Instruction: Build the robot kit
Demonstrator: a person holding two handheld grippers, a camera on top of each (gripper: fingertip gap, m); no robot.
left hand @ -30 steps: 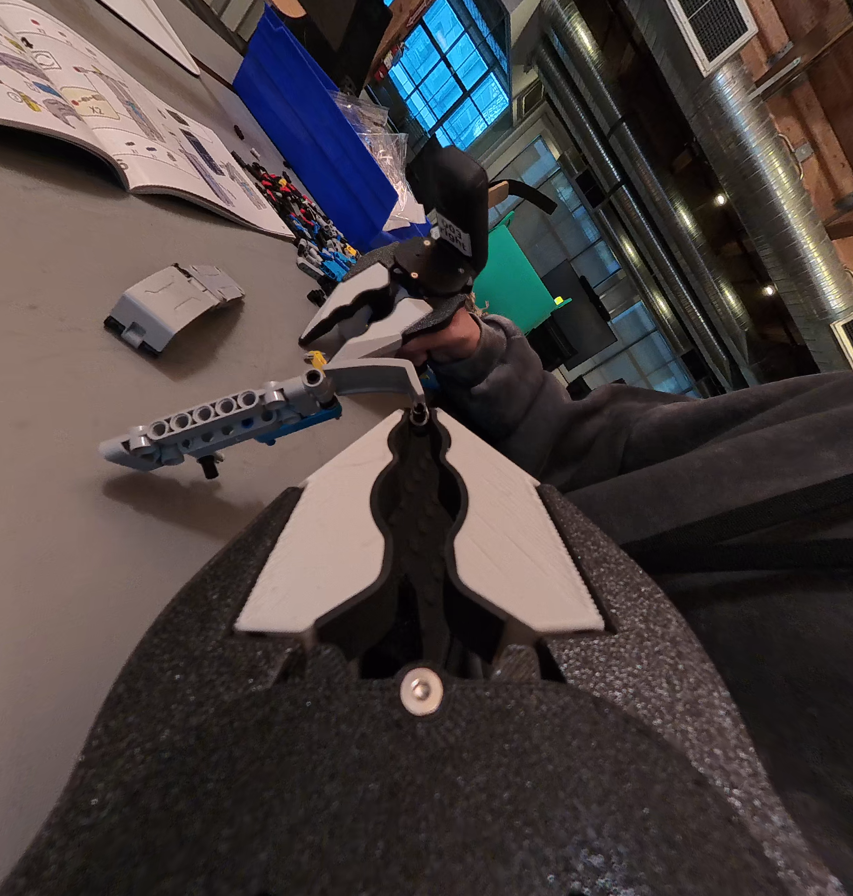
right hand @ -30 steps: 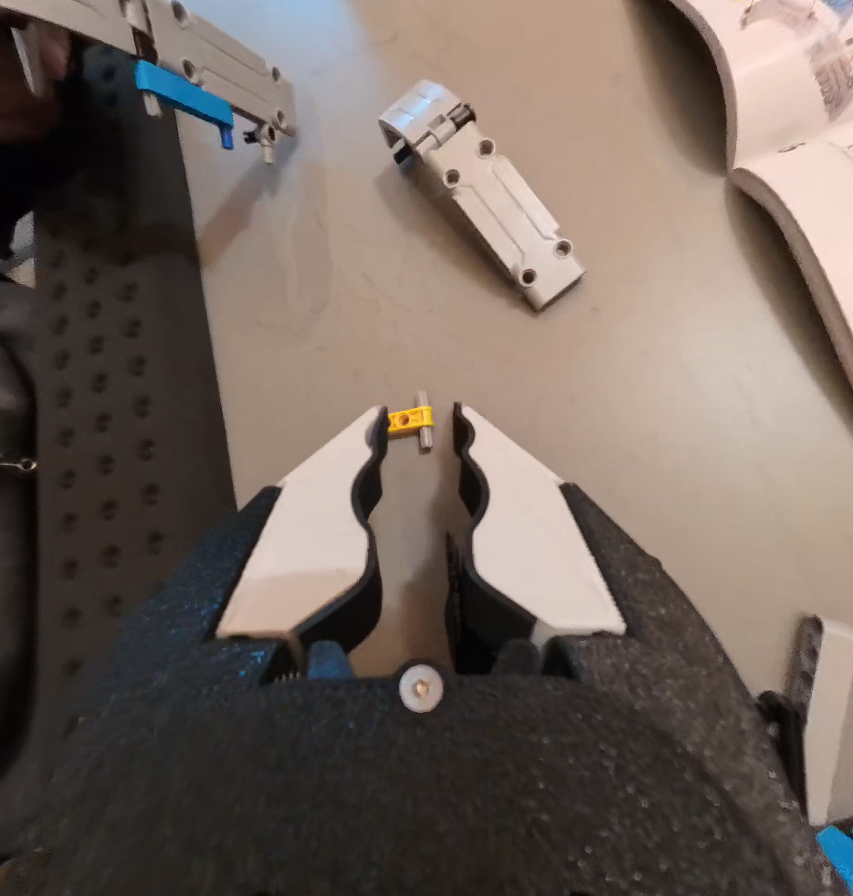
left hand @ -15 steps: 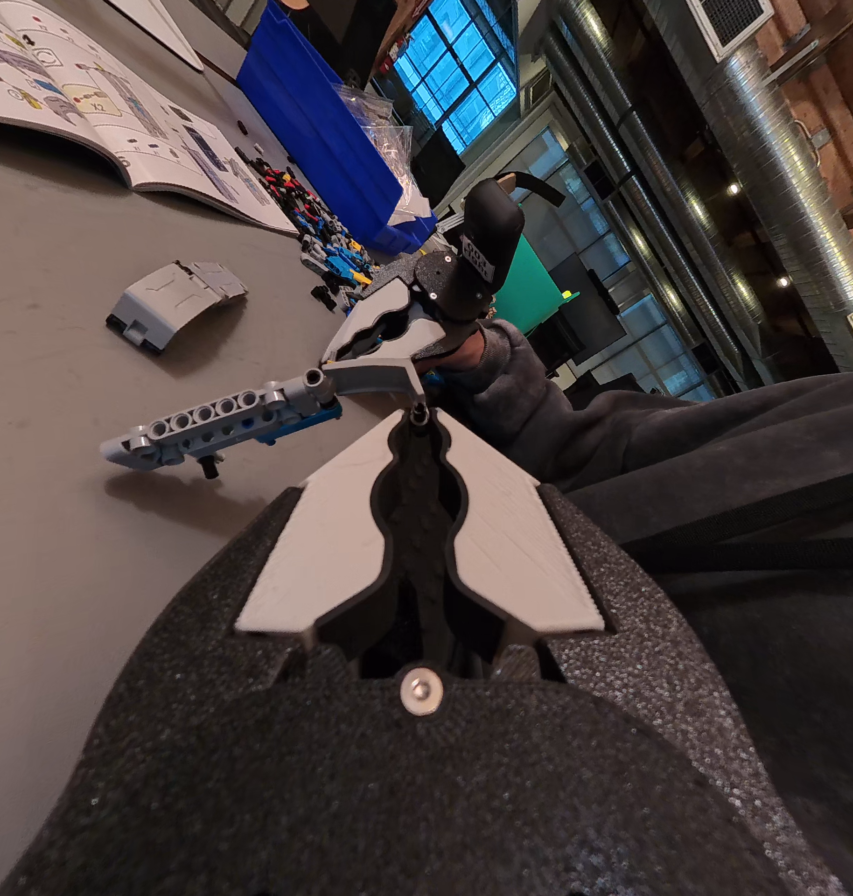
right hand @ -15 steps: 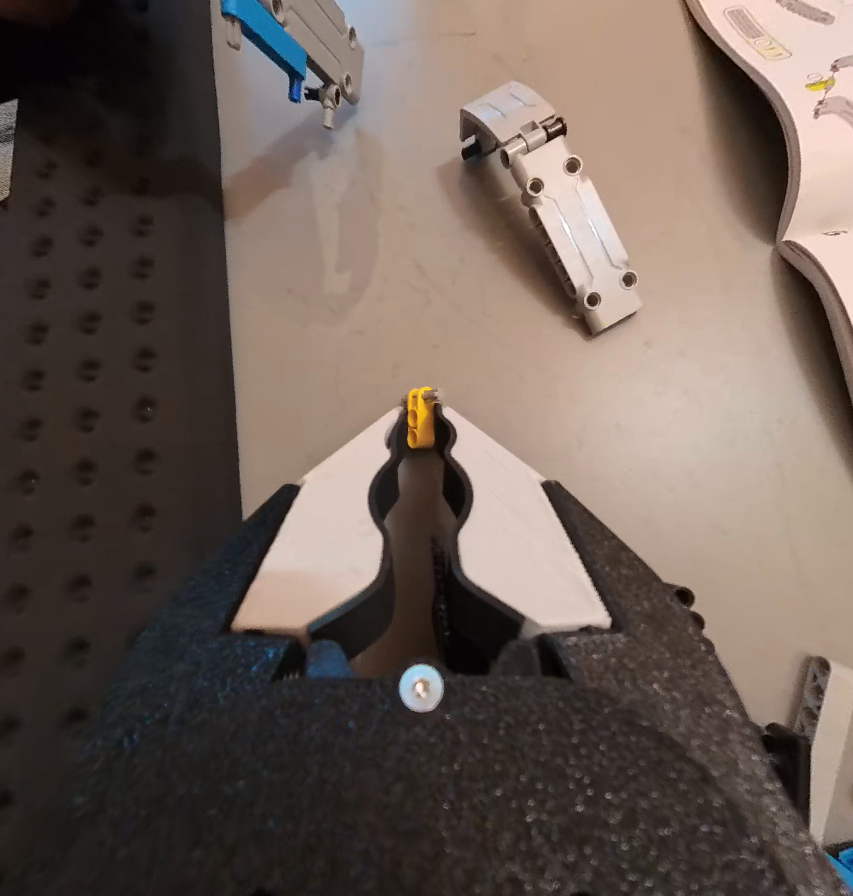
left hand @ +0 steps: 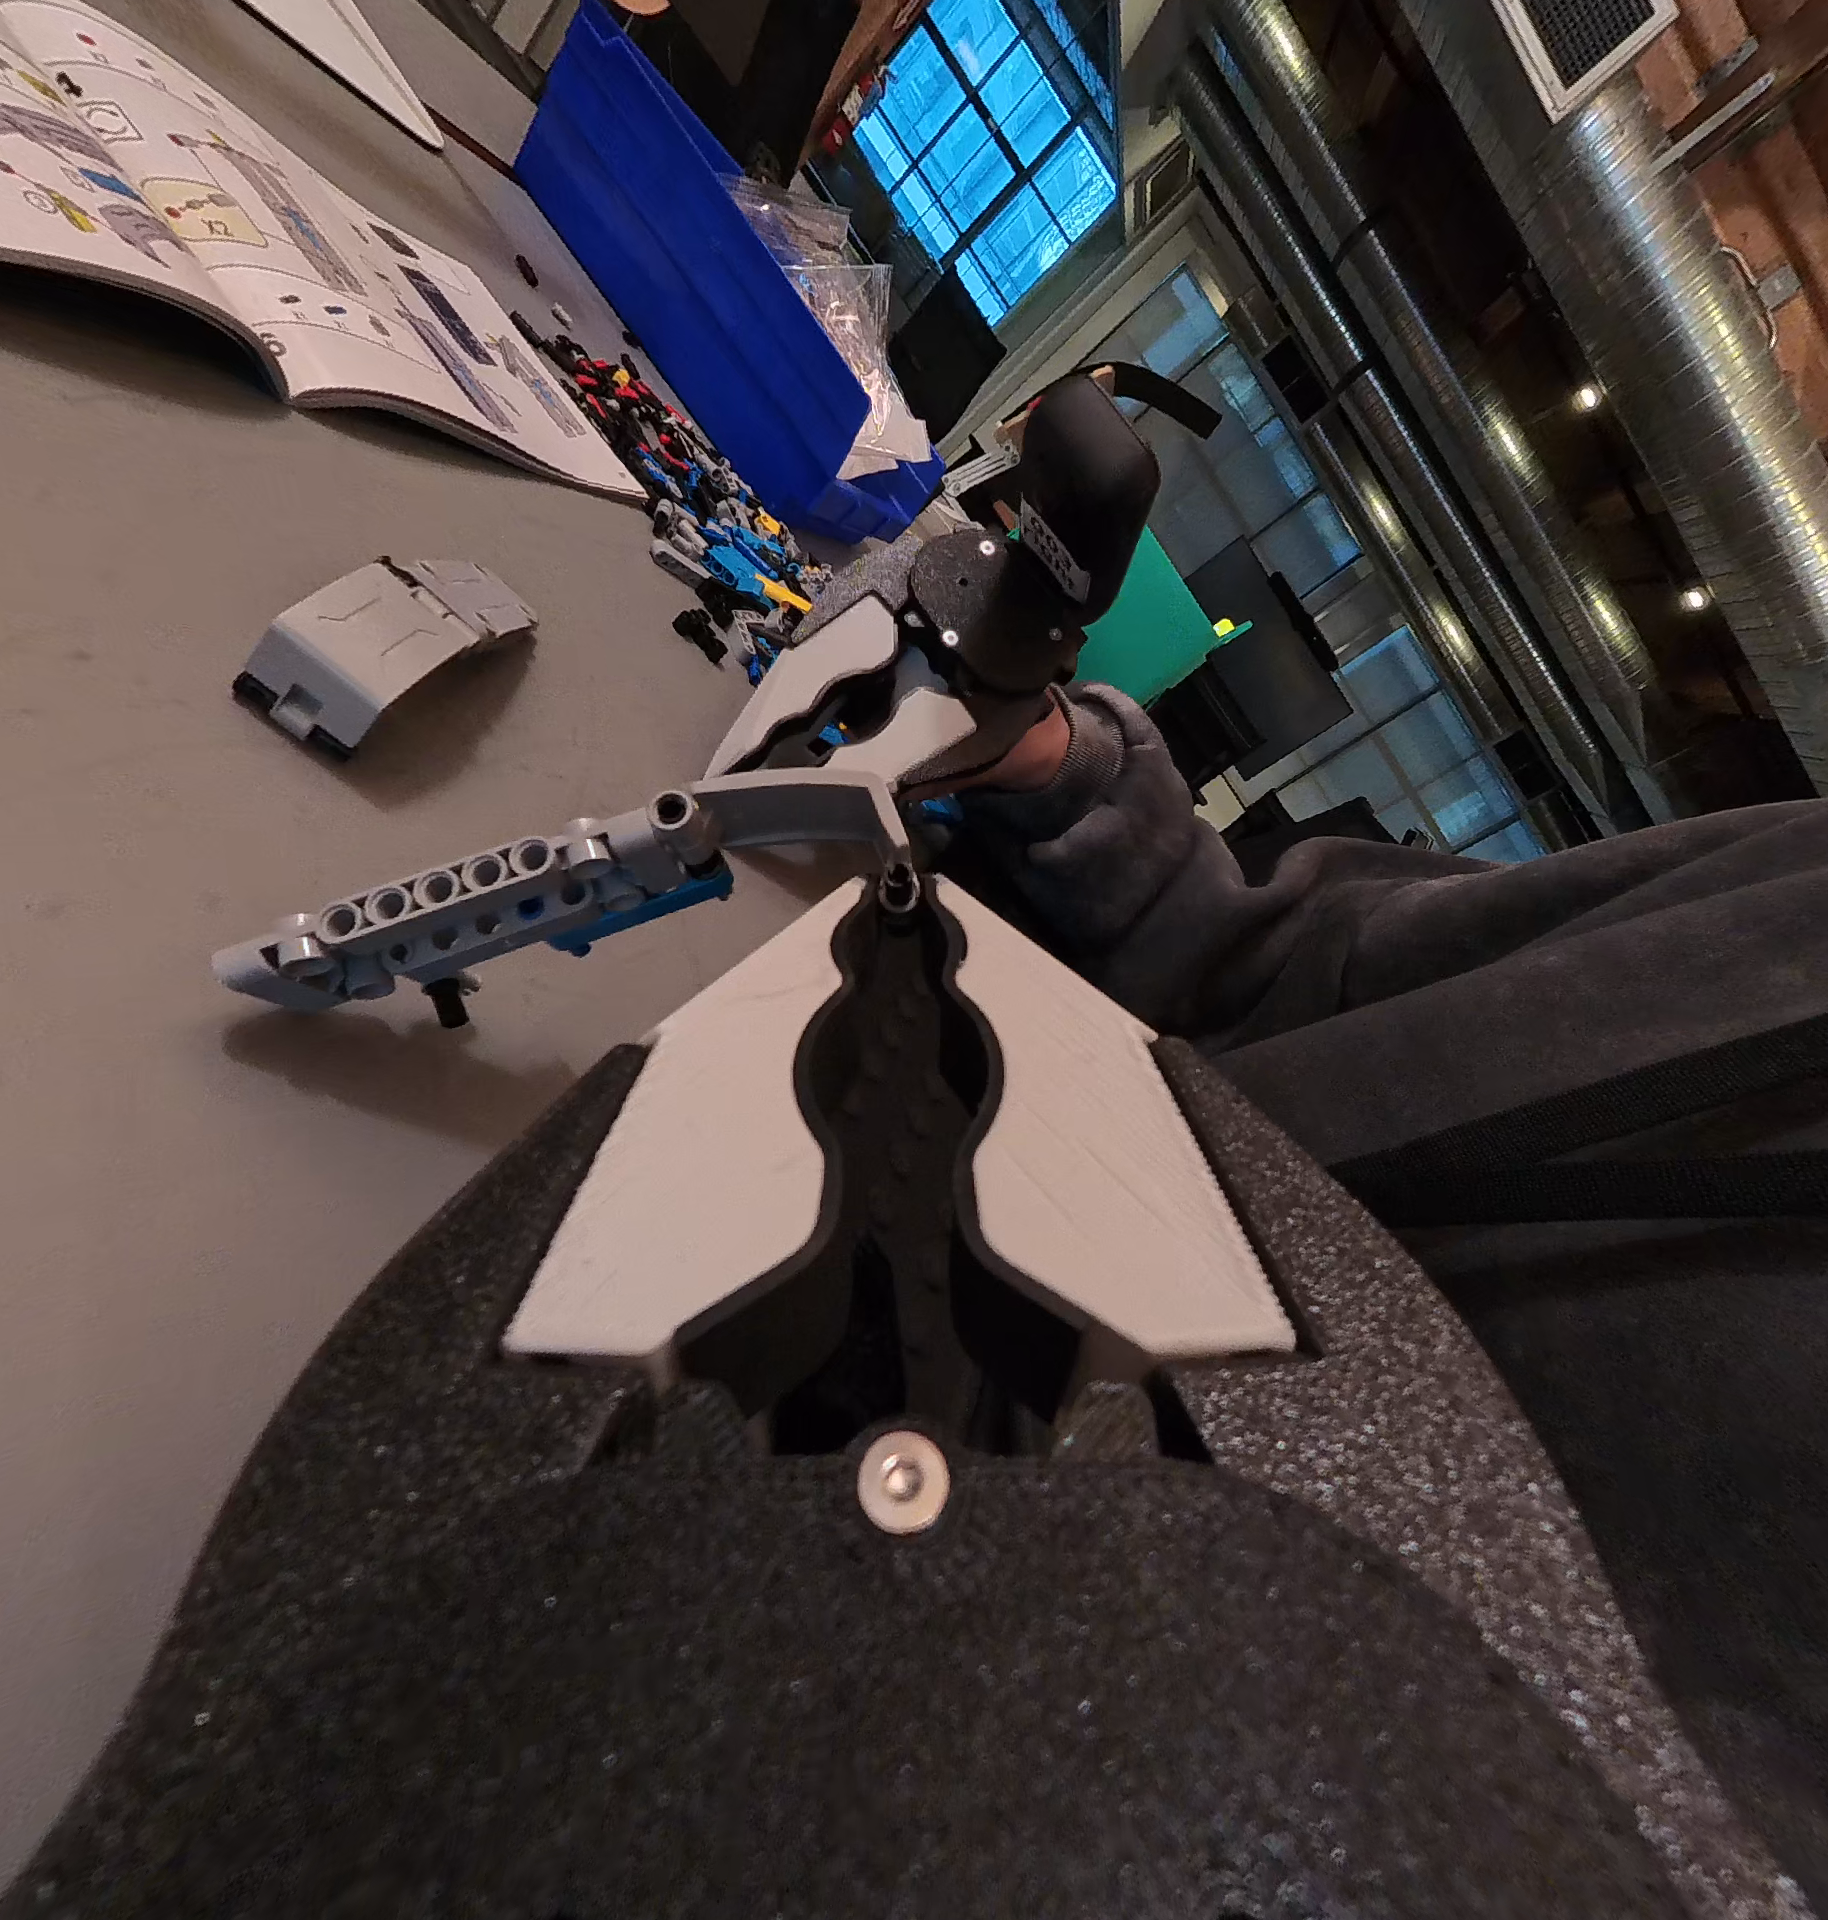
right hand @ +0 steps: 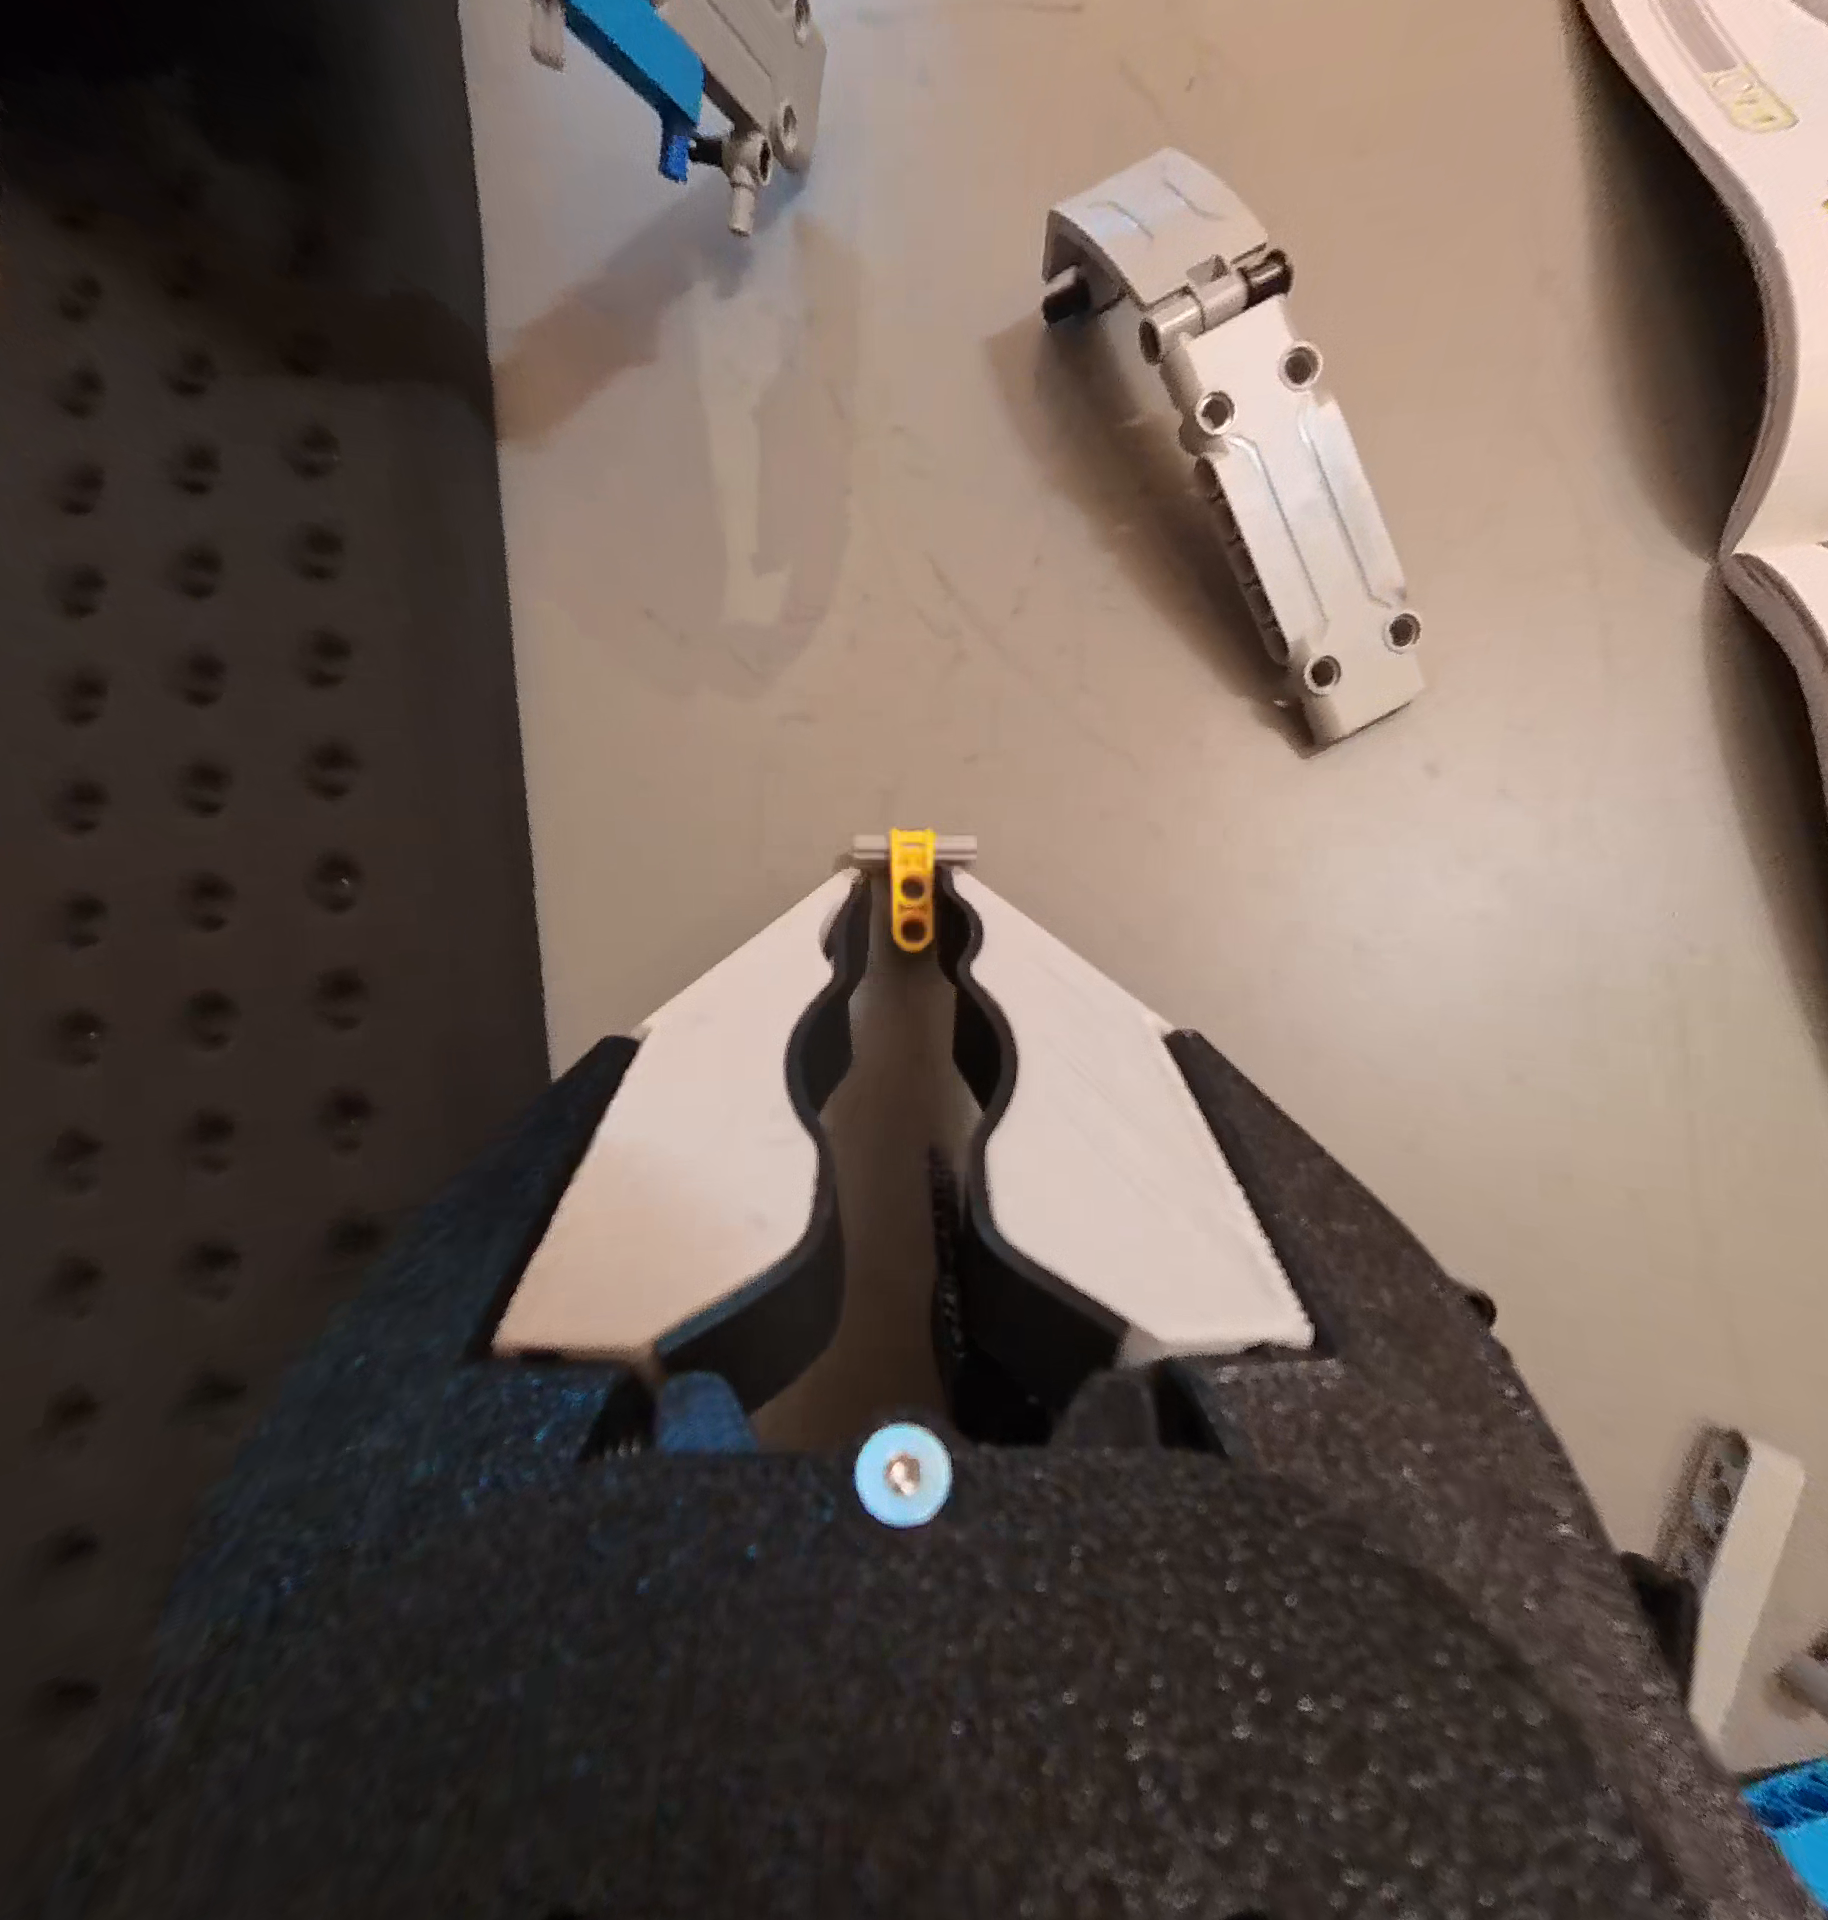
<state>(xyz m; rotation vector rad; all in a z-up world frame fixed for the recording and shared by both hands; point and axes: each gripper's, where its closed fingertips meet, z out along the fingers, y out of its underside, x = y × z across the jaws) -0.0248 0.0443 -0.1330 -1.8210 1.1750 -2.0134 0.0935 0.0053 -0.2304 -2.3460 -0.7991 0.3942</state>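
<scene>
Now closed, right claw (right hand: 912,883) is pinching yellow connector (right hand: 911,891), lifting; left claw (left hand: 897,891) is gripping grey assembly (left hand: 494,904) above worktop (left hand: 110,1039).

Open instruction booklet (left hand: 266,270) lies flat on the grey table (left hand: 110,1143), a loose curved grey panel (left hand: 380,649) near it. Beyond the booklet, a scatter of small coloured bricks (left hand: 702,520) sits beside a blue bin (left hand: 702,281) with clear plastic bags (left hand: 827,301).
</scene>
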